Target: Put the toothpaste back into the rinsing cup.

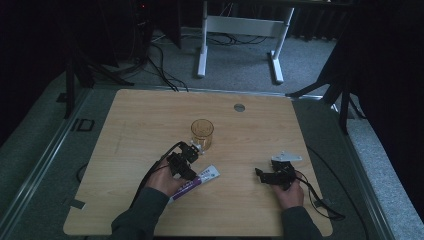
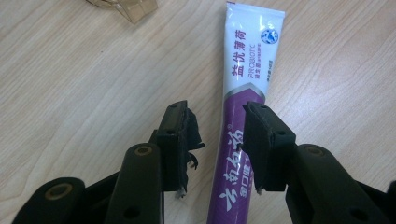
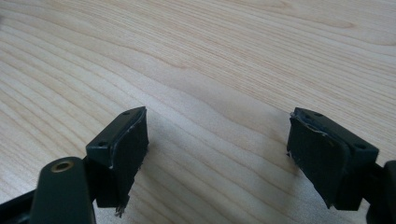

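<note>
The toothpaste tube lies flat on the wooden counter, a little left of and below the middle of the high view, its white crimped end pointing toward the frame's right and its purple half running back under the left hand. In the left gripper view the tube runs from the top centre down to the bottom edge, white above, purple below. The left gripper hovers over the purple part with its jaws about half apart; the tube sits between them, close against the right-hand jaw, with a strip of bare wood showing beside the left-hand one, so it looks straddled rather than pinched, though contact on the right-hand side is hard to judge from this angle. In the high view the left hand comes in from the bottom edge, forearm slanting up and to the right, the gripper angled down at the counter. Just above it, near the frame's centre, stands an amber glass cup. The right gripper rests low over bare wood in the lower right, pointing left, its jaws spread wide with nothing between them, the right hand behind it.
</note>
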A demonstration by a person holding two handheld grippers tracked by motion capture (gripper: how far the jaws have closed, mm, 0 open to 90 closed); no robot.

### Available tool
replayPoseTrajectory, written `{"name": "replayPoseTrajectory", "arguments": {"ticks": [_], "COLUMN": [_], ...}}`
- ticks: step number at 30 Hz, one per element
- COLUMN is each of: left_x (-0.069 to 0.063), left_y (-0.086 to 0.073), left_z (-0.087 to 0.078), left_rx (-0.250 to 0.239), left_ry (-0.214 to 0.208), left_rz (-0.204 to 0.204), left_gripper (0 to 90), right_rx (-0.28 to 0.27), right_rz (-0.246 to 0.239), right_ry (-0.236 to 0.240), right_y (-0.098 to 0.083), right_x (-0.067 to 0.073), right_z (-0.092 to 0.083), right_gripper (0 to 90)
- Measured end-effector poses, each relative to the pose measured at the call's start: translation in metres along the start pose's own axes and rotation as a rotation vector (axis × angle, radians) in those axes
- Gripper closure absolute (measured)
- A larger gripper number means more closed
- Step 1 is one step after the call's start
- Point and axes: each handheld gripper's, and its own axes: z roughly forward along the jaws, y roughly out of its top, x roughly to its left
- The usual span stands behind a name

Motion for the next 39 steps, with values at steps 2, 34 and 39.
{"name": "replayPoseTrajectory", "arguments": {"ticks": [2, 34, 39], "left_x": [-0.001, -0.014, -0.015], "left_y": [0.001, 0.009, 0.010], "left_z": [0.001, 0.021, 0.023], "left_rx": [0.010, 0.095, 0.107], "left_ry": [0.000, -0.001, -0.003], "left_rz": [0.004, 0.037, 0.042], "left_gripper": [60.4, 59.0, 58.8], "right_rx": [0.000, 0.000, 0.000], "right_rz": [-0.001, 0.000, 0.000], "right_ry": [0.000, 0.000, 0.000], "right_y": [0.000, 0.000, 0.000], "right_x": [0.000, 0.000, 0.000], "right_z": [0.000, 0.000, 0.000], "right_gripper": [20.4, 20.5, 20.4]}}
